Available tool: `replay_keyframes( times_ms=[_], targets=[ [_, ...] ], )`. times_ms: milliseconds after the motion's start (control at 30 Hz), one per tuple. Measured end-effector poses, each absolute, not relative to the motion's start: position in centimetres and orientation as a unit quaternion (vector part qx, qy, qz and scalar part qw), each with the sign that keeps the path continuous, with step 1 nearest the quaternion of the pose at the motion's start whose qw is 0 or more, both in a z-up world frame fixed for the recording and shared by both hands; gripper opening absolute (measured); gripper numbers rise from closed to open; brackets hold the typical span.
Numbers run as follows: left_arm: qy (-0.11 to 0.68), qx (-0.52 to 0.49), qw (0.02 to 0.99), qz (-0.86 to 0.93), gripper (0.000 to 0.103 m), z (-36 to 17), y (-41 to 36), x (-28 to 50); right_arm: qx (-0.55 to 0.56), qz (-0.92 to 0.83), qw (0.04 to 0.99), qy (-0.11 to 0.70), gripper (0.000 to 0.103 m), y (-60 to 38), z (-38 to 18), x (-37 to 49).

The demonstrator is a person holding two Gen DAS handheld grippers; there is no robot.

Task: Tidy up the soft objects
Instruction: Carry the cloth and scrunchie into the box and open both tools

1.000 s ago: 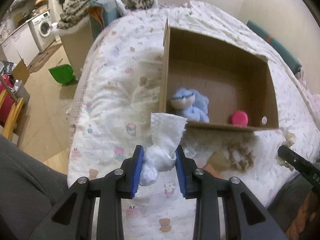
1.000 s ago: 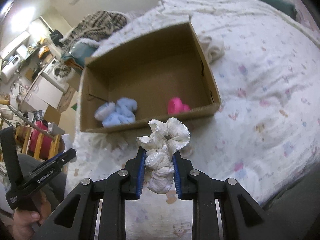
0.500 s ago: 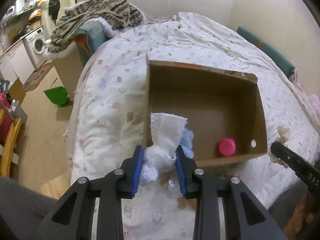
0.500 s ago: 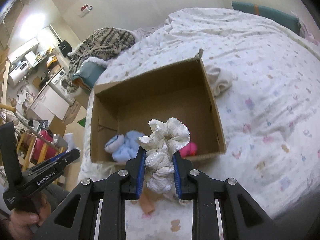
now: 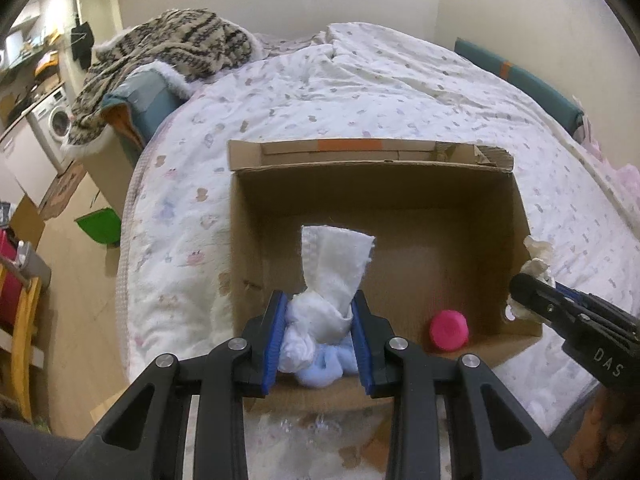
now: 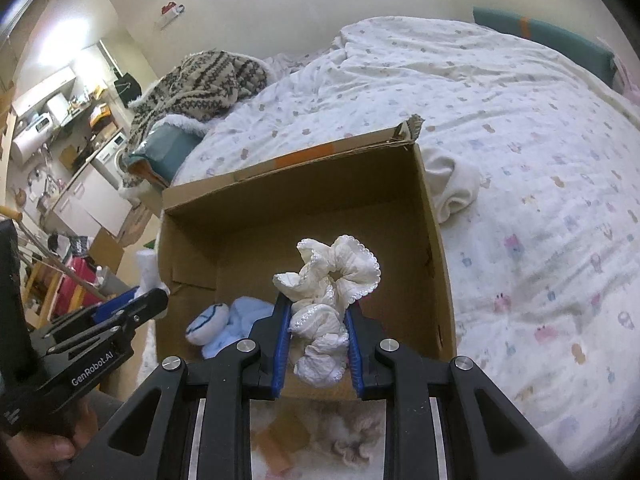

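The left claw (image 5: 320, 334) is gripping a knotted white cloth (image 5: 334, 276) between its blue pads (image 5: 276, 338), the loose flat end of the cloth standing up above the fingertips. The claw is hovering over the near left part of an open cardboard box (image 5: 400, 184) that is sitting on the bed (image 5: 380, 92), close to the bed's near edge. Under the claw, inside the box against its near wall, a light blue plush toy (image 5: 326, 368) is lying, partly hidden by the cloth. A pink round object (image 5: 449, 330) is resting in the box's near right corner, well apart from the left claw.

The right claw (image 6: 318, 344) is clamping a white frilly scrunchie (image 6: 332, 280), whose ruffled loop is sticking up past the fingertips. This claw is hanging over the near wall of the box, right of the blue plush toy (image 6: 224, 326), which is lying in the near left corner as this camera sees it. A cream bundle of fabric (image 6: 452, 188) is lying on the bed just beside the box's right wall, outside it. On the bed below the right claw, in front of the box, some blurred pale and tan soft items (image 6: 320, 436) are lying. A patterned knit blanket (image 5: 168, 52) is draped at the bed's far left corner.
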State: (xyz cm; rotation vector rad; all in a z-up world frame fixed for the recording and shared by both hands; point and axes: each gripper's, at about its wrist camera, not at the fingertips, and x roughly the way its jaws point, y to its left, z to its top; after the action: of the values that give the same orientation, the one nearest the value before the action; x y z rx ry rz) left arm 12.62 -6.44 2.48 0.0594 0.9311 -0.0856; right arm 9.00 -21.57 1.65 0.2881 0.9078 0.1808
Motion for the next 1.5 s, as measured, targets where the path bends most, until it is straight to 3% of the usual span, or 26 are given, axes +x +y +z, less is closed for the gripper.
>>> replay_keyframes(
  times_ms=[533,1133,1400,1500],
  targets=[
    [0.474,0.04,0.877,-0.065,0.029,-3.5,-7.6,14.8,0.143,0.068,0.858,0.489,0.027,-21.7,-3.0,10.5],
    [0.466,0.043,0.881,-0.066,0.032,-3.9,-7.8,14.3,0.123,0.056,0.849,0.511,0.027,-21.2,-4.4,11.1],
    [0.466,0.044,0.881,-0.067,0.049,-3.7,-7.9,13.9,0.128,0.061,0.85,0.508,0.027,-21.4,-4.4,11.2],
    [0.464,0.043,0.882,-0.068,0.061,-3.5,-7.9,13.8,0.132,0.063,0.85,0.506,0.027,-21.5,-4.3,11.1]
  ],
)
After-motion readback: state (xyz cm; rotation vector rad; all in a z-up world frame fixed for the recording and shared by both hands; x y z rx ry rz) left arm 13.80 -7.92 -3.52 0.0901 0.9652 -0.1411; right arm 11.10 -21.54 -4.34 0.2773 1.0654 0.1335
